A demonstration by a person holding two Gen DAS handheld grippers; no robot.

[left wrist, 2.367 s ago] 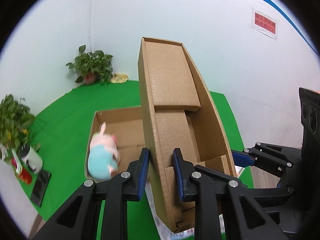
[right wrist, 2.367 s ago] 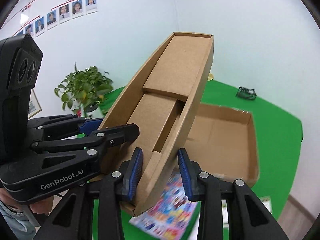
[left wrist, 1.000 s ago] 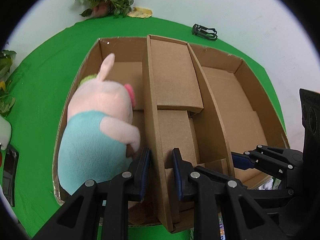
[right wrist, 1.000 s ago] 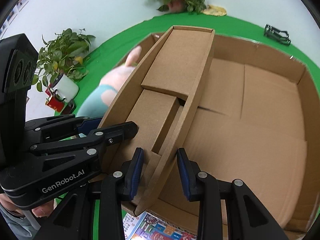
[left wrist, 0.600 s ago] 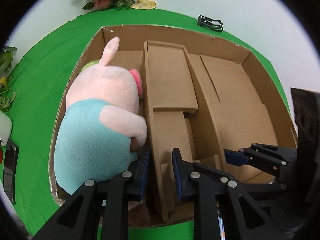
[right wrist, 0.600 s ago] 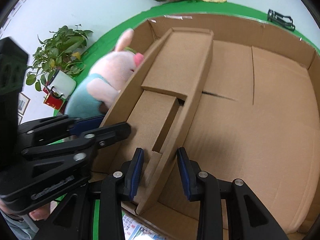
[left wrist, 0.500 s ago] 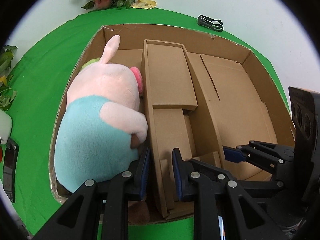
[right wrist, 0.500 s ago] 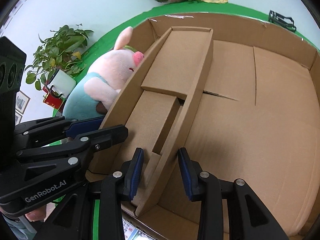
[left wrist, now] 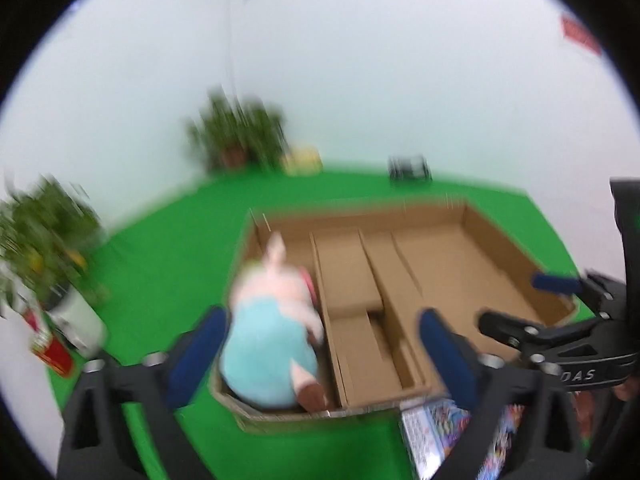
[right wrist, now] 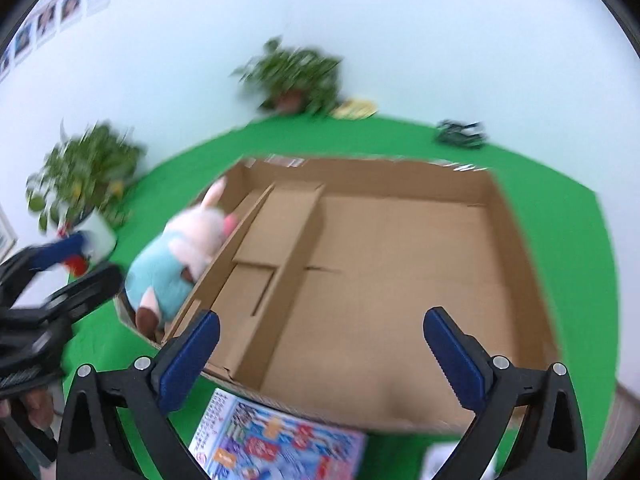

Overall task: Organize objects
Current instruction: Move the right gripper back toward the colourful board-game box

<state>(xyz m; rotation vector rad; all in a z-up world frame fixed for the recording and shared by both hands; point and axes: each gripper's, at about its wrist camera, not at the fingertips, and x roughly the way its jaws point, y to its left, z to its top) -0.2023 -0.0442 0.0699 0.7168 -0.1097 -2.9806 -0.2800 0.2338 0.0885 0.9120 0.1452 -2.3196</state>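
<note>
The big cardboard box [right wrist: 504,216] sits mid-way across the green table [right wrist: 560,200], and that's what your next move is most likely to bump, since both claws hang just over its near rim. Inside, the narrow cardboard insert [right wrist: 276,236] lies flat along the box's left side, wedged against the plush pig [right wrist: 180,252], which fills the left edge. If the pig springs back, my guess is it shoves the insert askew.

Your left gripper [left wrist: 320,344] and right gripper [right wrist: 320,352] are both spreading wide with nothing between the pads, so nothing's holding that insert down.

Watch the colourful booklet [right wrist: 276,444] at the table's near edge, touching the box: a low sweep of either claw could drag it off.
</note>
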